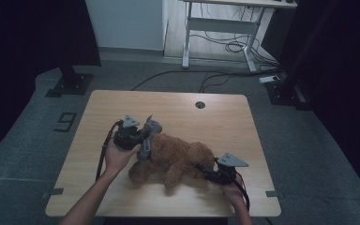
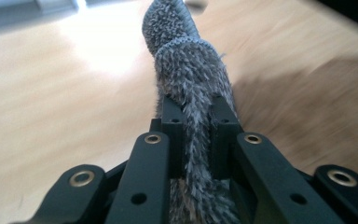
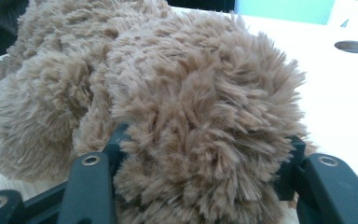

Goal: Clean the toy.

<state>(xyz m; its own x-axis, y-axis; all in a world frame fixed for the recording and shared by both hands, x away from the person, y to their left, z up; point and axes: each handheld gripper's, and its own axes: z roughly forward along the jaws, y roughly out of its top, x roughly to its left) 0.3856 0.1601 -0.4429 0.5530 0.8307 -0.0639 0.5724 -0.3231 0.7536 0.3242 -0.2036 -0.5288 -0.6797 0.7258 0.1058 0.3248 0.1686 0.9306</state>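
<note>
A brown plush bear point(image 1: 176, 157) lies on its side on the wooden table point(image 1: 215, 117). A grey fuzzy scarf point(image 1: 147, 136) runs up from its left end. My left gripper point(image 1: 143, 135) is shut on that scarf; in the left gripper view the grey scarf point(image 2: 186, 70) is pinched between the jaws of the left gripper point(image 2: 193, 112) and stretches away over the table. My right gripper point(image 1: 206, 172) is at the bear's right end. In the right gripper view the right gripper point(image 3: 205, 144) is shut on a thick furry part of the bear point(image 3: 191, 93), which hides the pads.
A round cable hole point(image 1: 200, 104) sits near the table's far edge. Behind the table stand a white desk frame point(image 1: 218, 28) and loose cables point(image 1: 234, 47) on the floor. A dark stand base point(image 1: 70, 84) is at the far left.
</note>
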